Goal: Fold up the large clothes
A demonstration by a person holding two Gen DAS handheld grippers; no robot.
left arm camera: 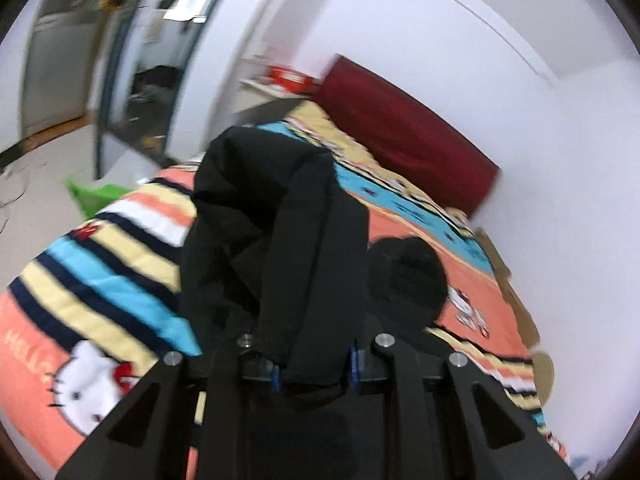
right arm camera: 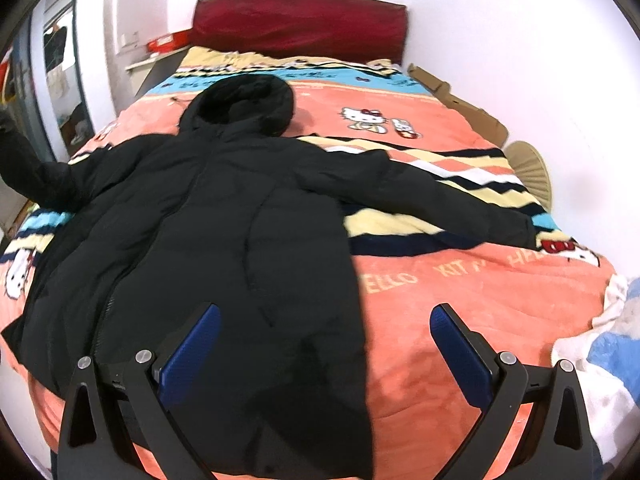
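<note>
A large black hooded jacket lies spread on the striped cartoon-print bedspread, hood toward the dark red headboard. Its one sleeve stretches out flat to the right. The other sleeve is raised off the bed, and my left gripper is shut on its cuff, the black cloth bunched between the blue pads. That raised sleeve shows at the far left of the right wrist view. My right gripper hovers open over the jacket's lower hem, with nothing between its fingers.
A dark red headboard stands against the white wall. Cardboard and a tan round fan lie along the bed's right side. White and blue bedding is bunched at the right. A green bag sits on the floor by a doorway.
</note>
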